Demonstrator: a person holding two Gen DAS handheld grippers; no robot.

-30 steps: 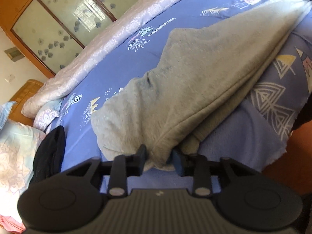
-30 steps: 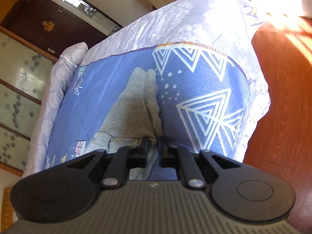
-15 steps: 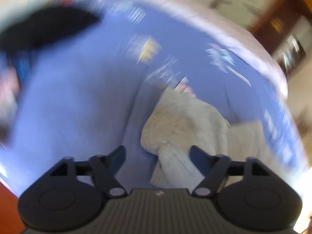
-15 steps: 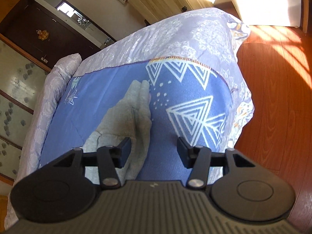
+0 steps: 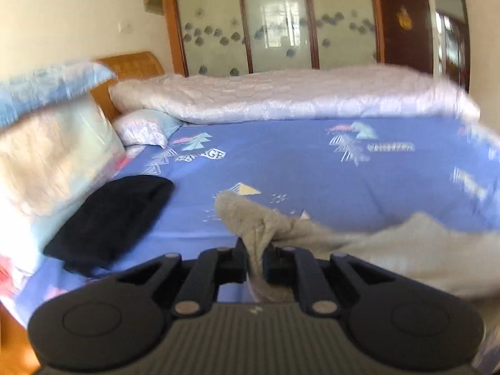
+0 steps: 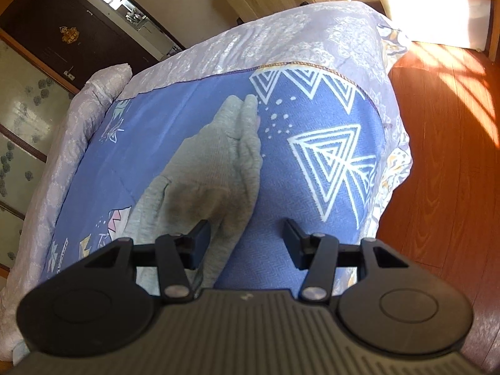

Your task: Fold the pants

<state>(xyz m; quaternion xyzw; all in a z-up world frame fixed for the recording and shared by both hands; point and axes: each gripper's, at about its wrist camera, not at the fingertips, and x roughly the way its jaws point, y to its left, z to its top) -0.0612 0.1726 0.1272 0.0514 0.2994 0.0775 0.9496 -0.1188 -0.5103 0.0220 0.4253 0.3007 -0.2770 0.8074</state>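
You face a bed under a blue patterned sheet (image 5: 312, 168), with a frosted-glass wardrobe (image 5: 281, 18) and cream wall (image 5: 78, 15) behind it. Sunlight falls across your reddish wooden floor (image 6: 443, 156).

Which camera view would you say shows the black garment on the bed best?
The left wrist view: the black garment lies whole on the blue sheet, beside the pillows. The right wrist view shows none of it.
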